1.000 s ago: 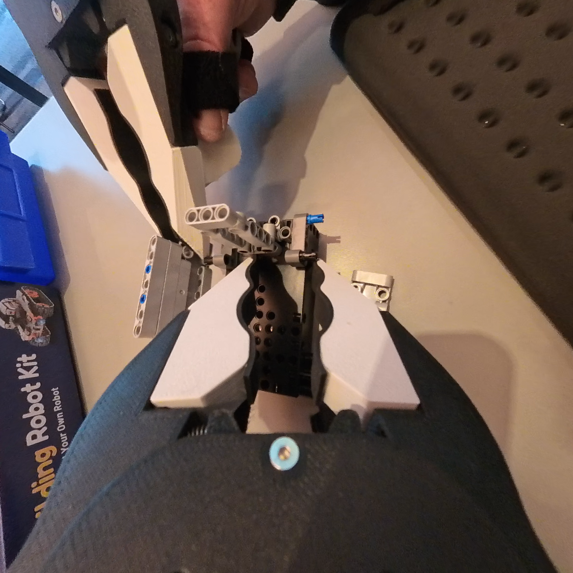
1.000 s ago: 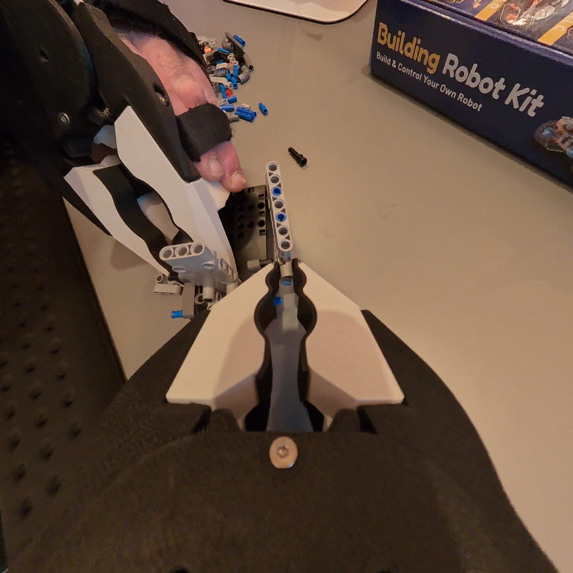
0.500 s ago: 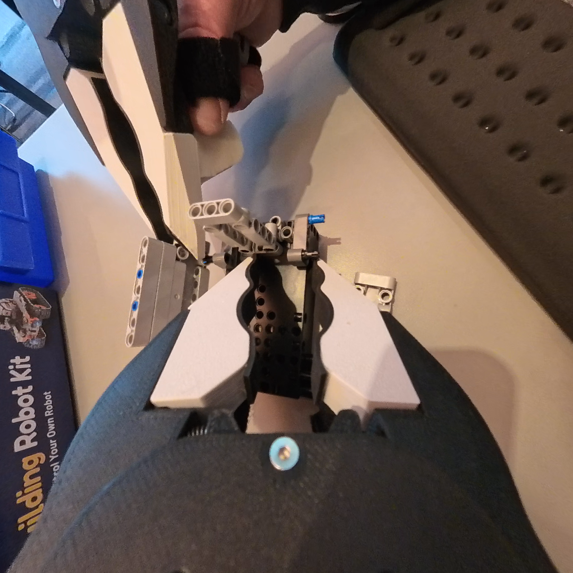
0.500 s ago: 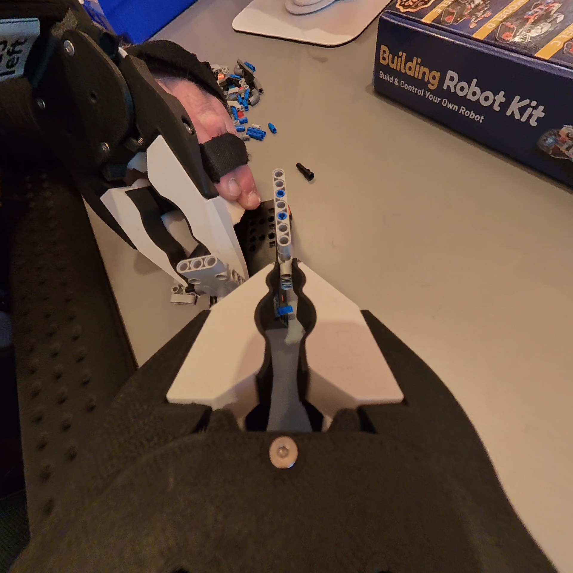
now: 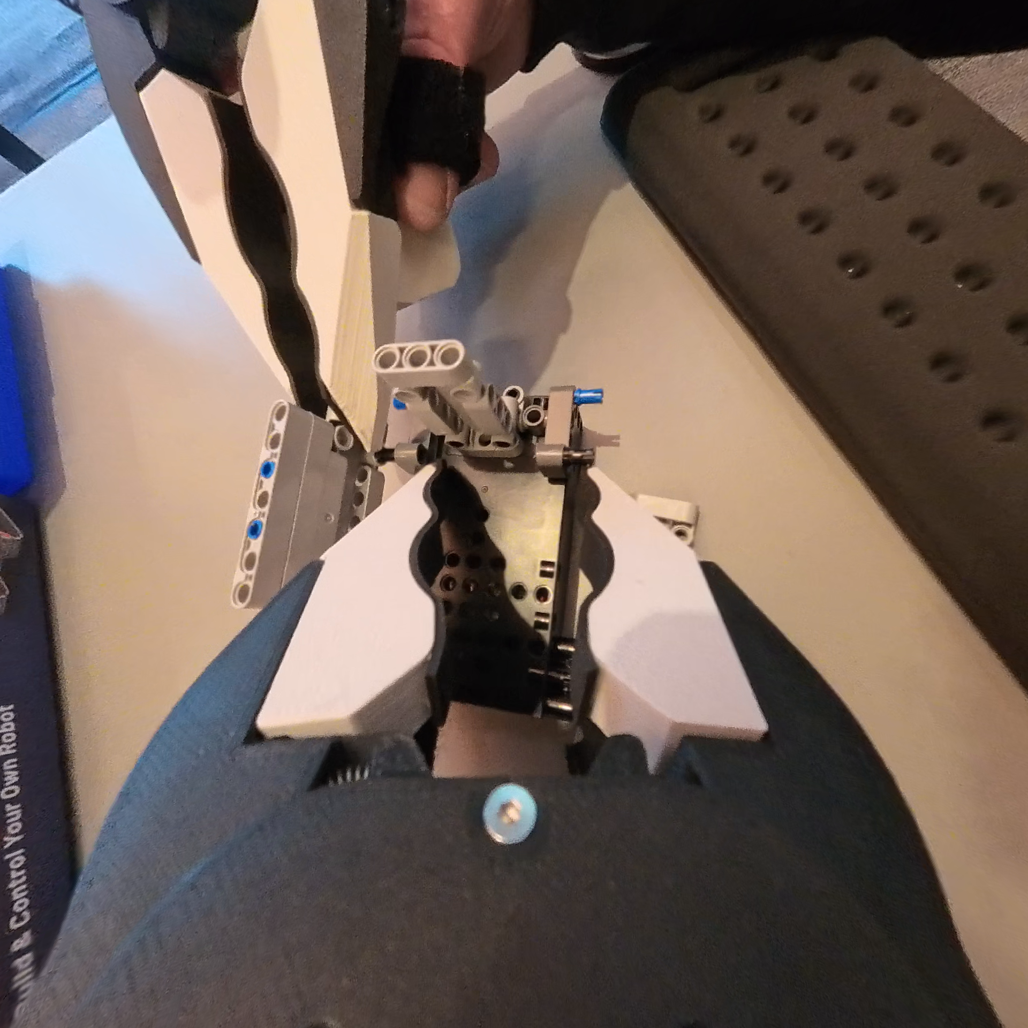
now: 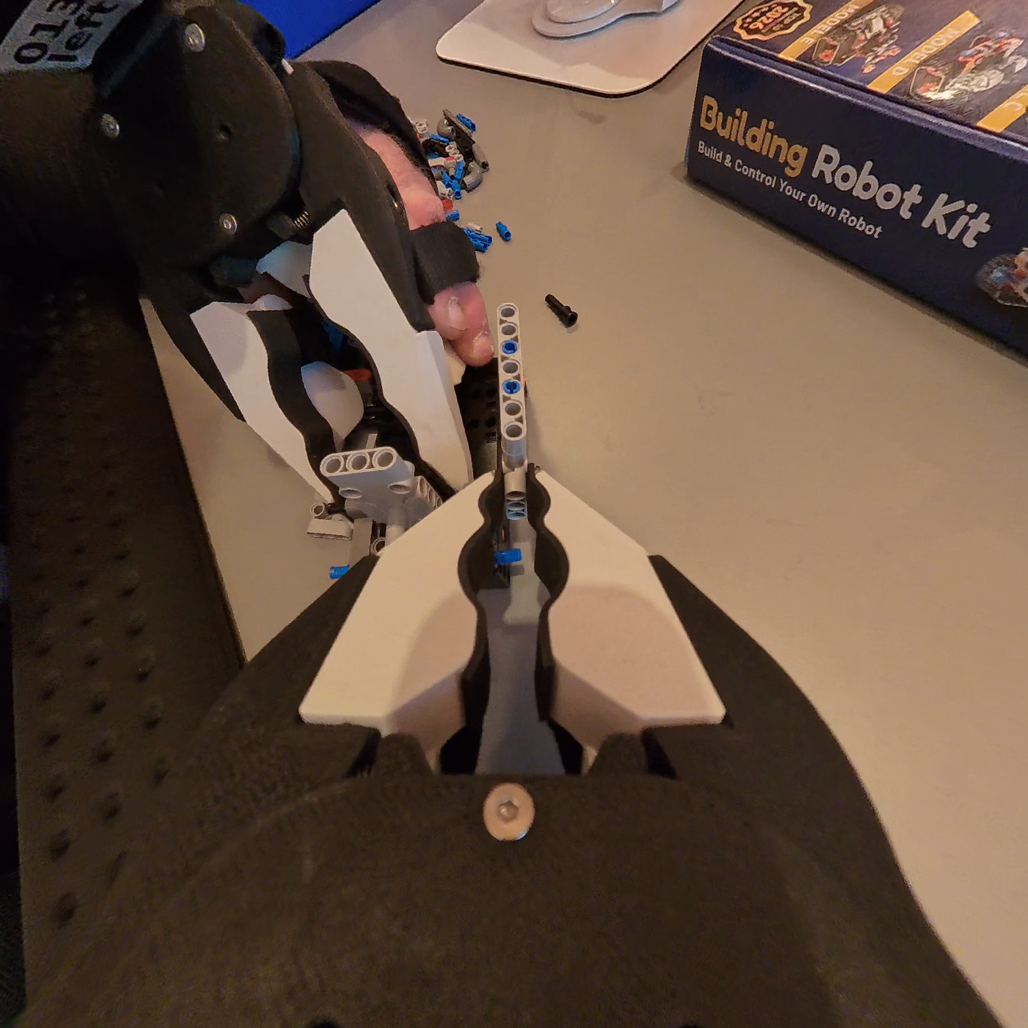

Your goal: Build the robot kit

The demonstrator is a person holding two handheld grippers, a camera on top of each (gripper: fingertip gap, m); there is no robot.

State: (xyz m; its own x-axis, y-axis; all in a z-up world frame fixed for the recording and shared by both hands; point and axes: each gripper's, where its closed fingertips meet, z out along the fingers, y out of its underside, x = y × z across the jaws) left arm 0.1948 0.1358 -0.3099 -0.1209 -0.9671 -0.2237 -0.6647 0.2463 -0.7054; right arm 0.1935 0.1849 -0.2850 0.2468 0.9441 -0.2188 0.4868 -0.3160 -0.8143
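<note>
My left gripper [image 5: 509, 473] is shut on a small brick model [image 5: 500, 584] of black perforated plates and grey beams, held just above the table. A three-hole grey beam [image 5: 423, 361] sticks out of its far end. My right gripper [image 6: 514, 473] is shut on a long grey beam with blue pins [image 6: 510, 378] at the side of the same model. In the left wrist view that beam [image 5: 261, 500] stands left of my fingers, with the right gripper [image 5: 339, 411] pinching it from above. The left gripper [image 6: 389, 478] also shows in the right wrist view.
A dark blue kit box [image 6: 862, 139] lies at the far right. A heap of small blue and grey pieces [image 6: 456, 150], a black pin [image 6: 562, 317] and a white pad [image 6: 562, 55] lie beyond. A black dimpled mat [image 5: 834, 250] borders the table. A grey connector [image 5: 676, 514] lies beside the model.
The model has turned a little in my left gripper and shows a grey face. The right wrist view has drawn back and tilted up; the beam sits deeper between the right fingers.
</note>
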